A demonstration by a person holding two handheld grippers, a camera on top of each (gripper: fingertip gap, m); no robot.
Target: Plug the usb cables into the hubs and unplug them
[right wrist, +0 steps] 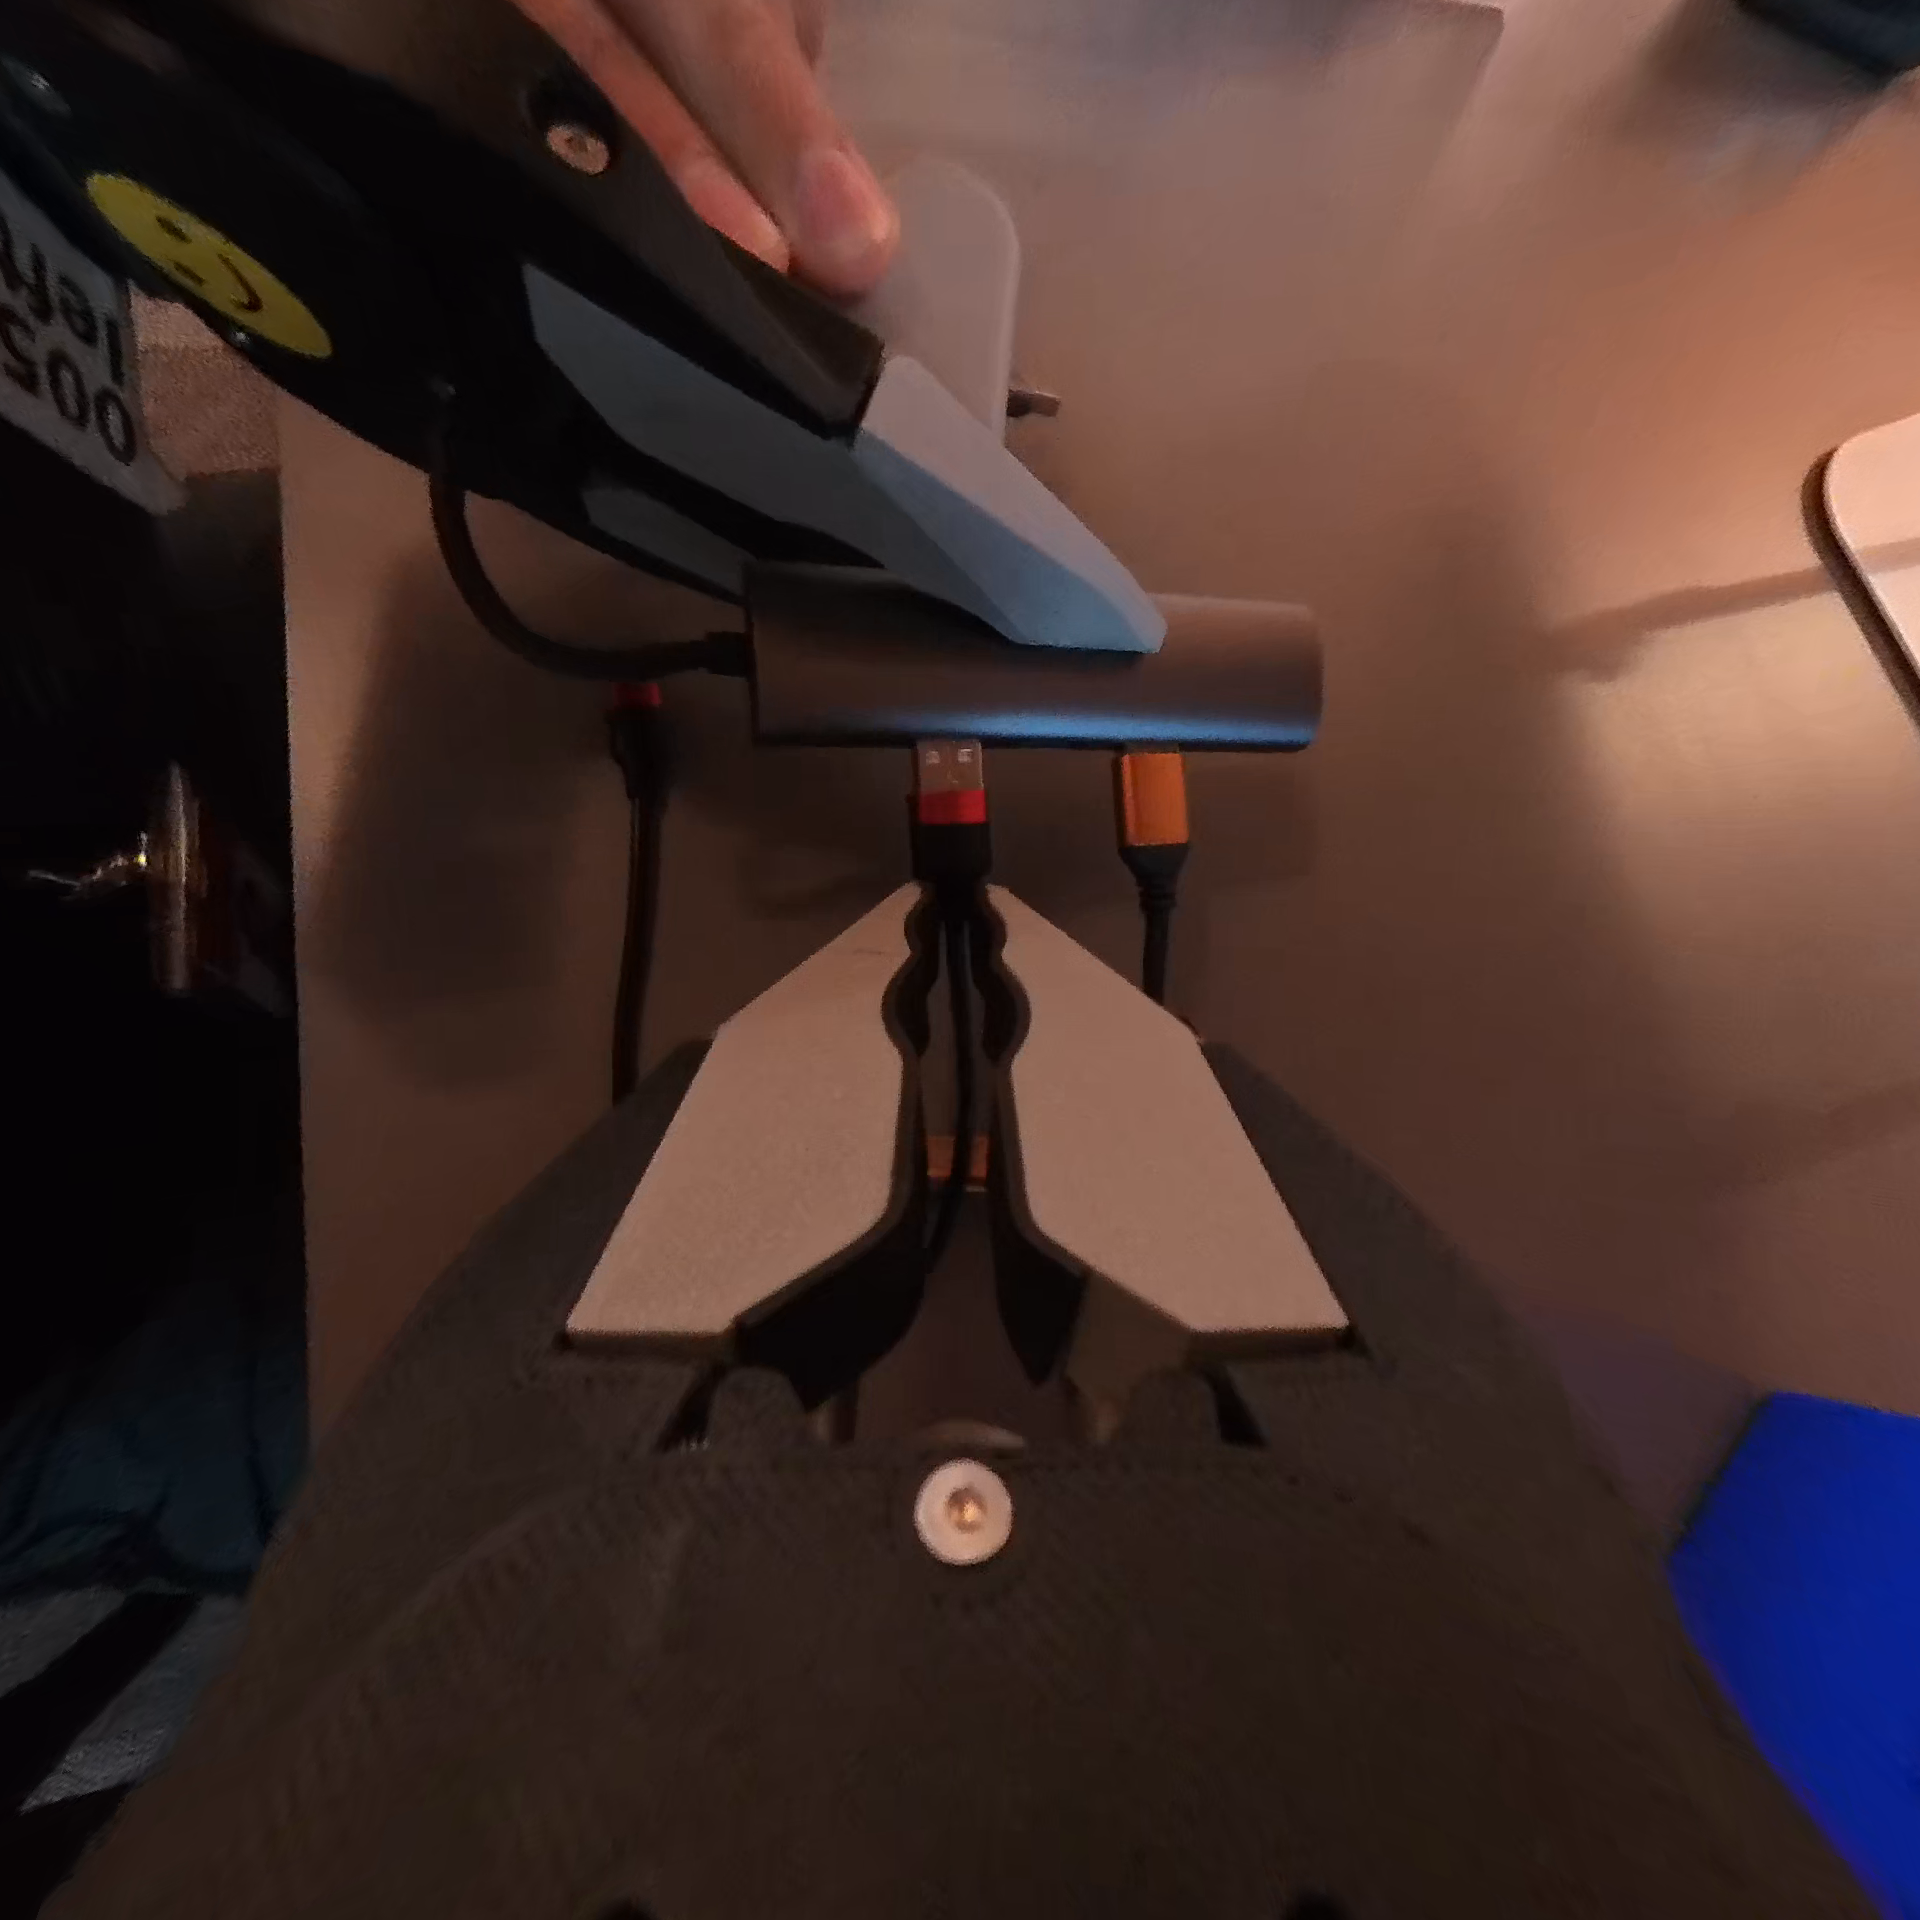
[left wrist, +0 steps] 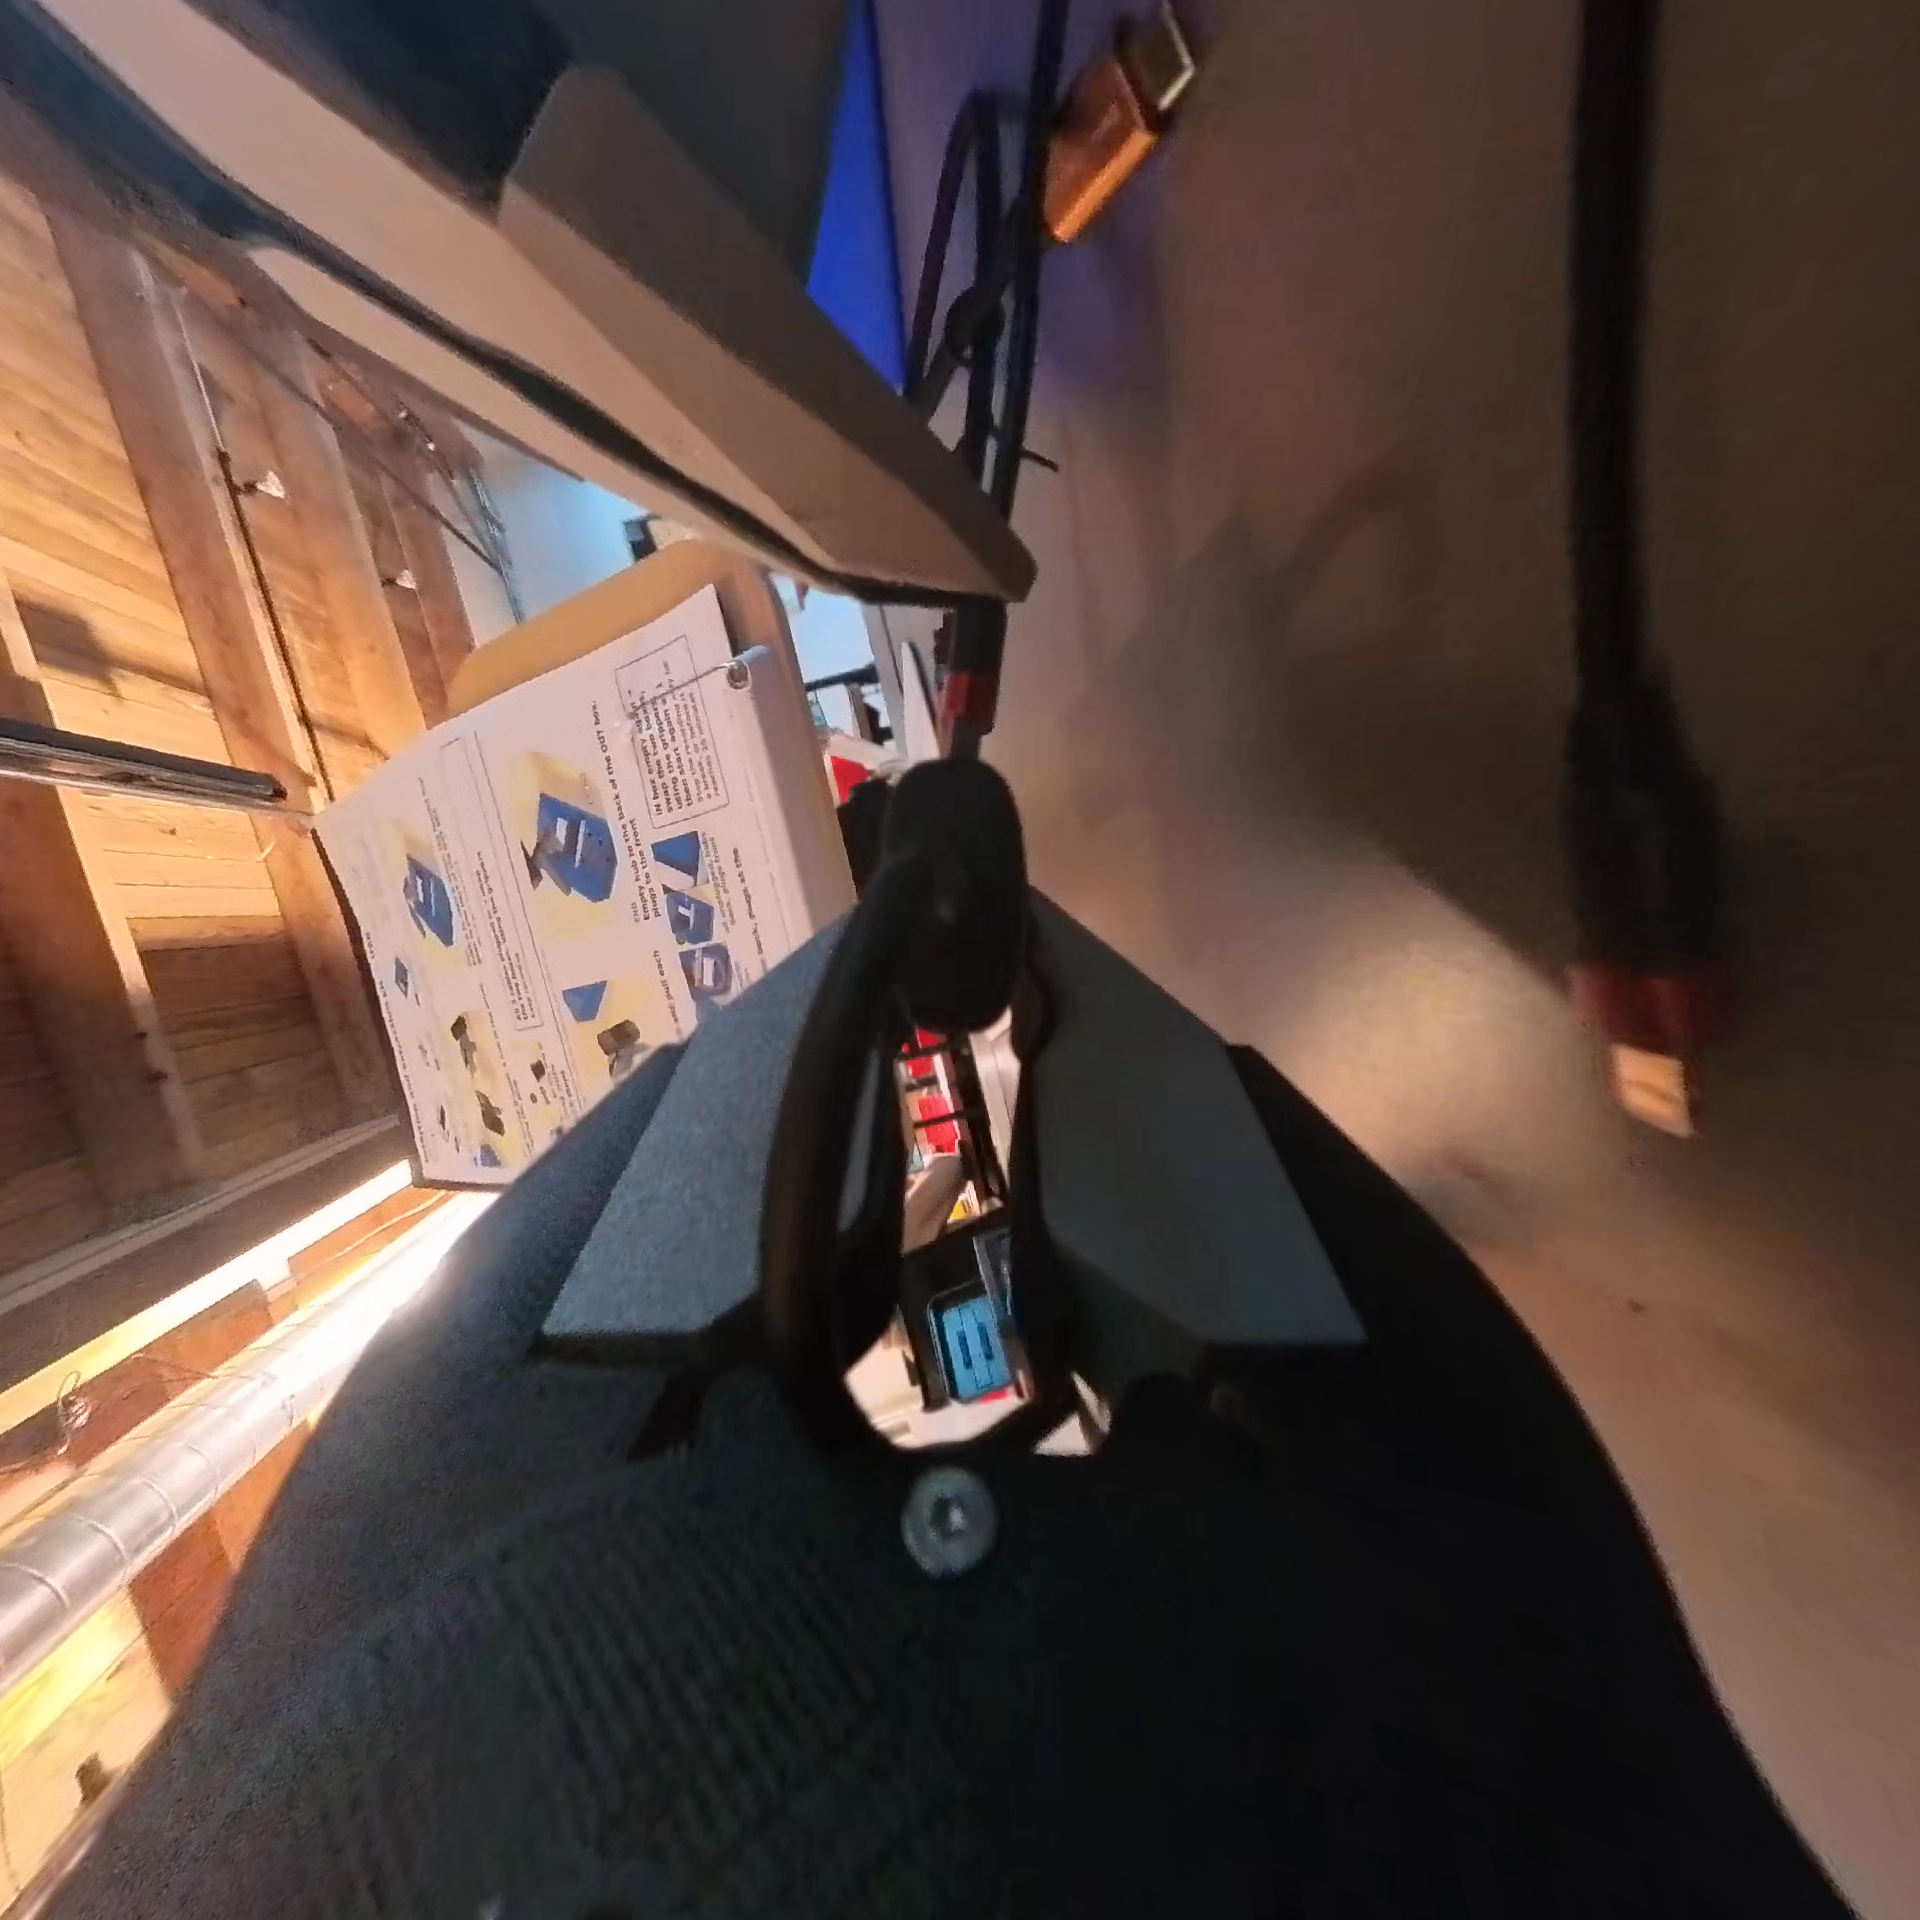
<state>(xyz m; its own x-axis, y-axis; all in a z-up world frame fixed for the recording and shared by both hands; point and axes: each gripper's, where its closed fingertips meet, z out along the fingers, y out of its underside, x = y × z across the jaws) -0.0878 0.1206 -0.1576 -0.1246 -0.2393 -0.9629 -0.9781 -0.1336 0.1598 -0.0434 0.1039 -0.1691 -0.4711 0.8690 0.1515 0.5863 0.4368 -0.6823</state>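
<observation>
A dark grey usb hub (right wrist: 1226,681) lies crosswise on the tan table. My left gripper (right wrist: 1039,623) comes in from the upper left and is shut on the hub; in the left wrist view the gripper (left wrist: 951,935) clamps the hub's rounded end (left wrist: 951,862). My right gripper (right wrist: 954,904) is shut on the black cable just behind a red-collared usb plug (right wrist: 948,805). The plug's metal tip is at a hub port, with most of the metal showing. An orange plug (right wrist: 1148,805) sits in the port to its right.
A loose red-collared plug (left wrist: 1642,1029) and a loose orange plug (left wrist: 1112,145) lie on the table. There is a blue box (right wrist: 1808,1621), a white device (right wrist: 1870,561) at the right, and a printed sheet (left wrist: 561,904) standing behind. The table's edge runs down the left (right wrist: 296,935). The white device (right wrist: 1870,561) lies around 25 cm away from my left fingertips.
</observation>
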